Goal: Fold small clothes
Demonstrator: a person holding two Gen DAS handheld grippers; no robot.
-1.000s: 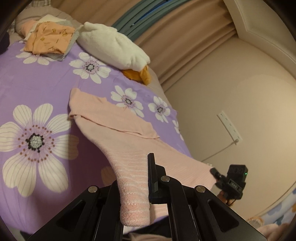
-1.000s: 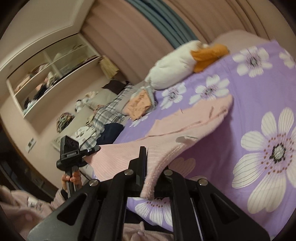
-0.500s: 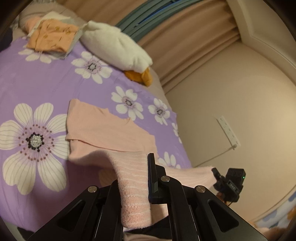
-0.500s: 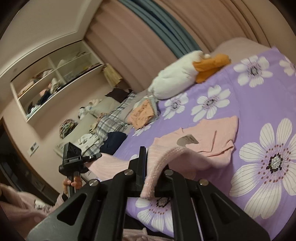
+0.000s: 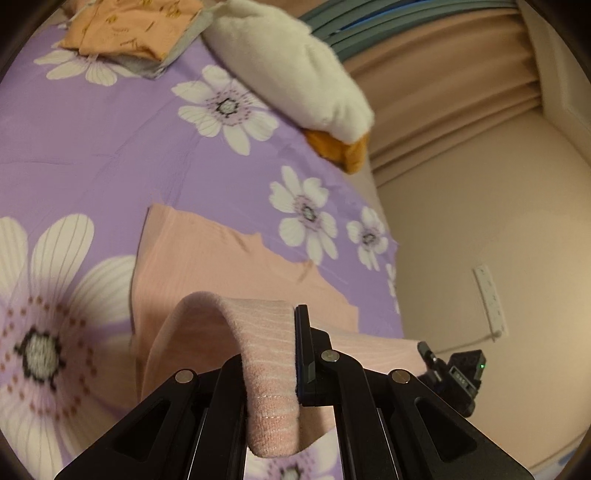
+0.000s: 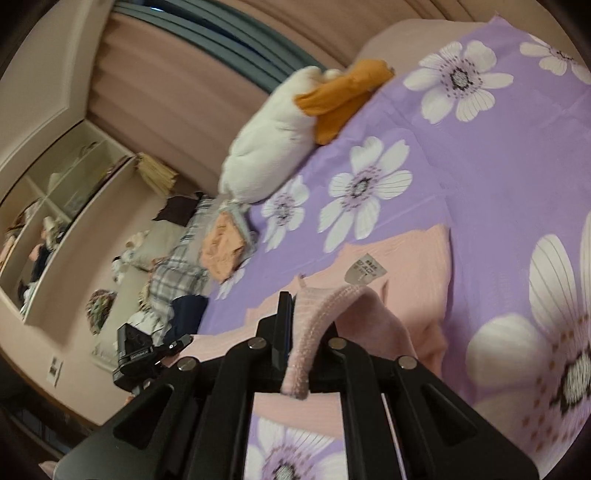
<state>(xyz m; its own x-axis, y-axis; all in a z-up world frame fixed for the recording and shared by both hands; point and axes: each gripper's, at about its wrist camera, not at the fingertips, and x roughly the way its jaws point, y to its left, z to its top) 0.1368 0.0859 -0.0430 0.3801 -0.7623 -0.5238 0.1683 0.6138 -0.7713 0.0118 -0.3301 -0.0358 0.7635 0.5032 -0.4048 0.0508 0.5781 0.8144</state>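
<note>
Both hands have carried the near edge of the pink top [image 5: 207, 258] forward and down over its far half on the bed [image 5: 92, 147]. The left gripper [image 5: 271, 354] and right gripper [image 6: 308, 332] each pinch that edge tight. The flat half lies just ahead of both.

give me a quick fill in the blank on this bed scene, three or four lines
1. Both tools are clamped on a ____ knit garment.
2. The bedsheet is purple with white ____.
3. The white plush toy has an ____ beak.
4. The folded clothes pile lies ____ the plush toy.

Missing words: pink; flowers; orange; beside
</note>
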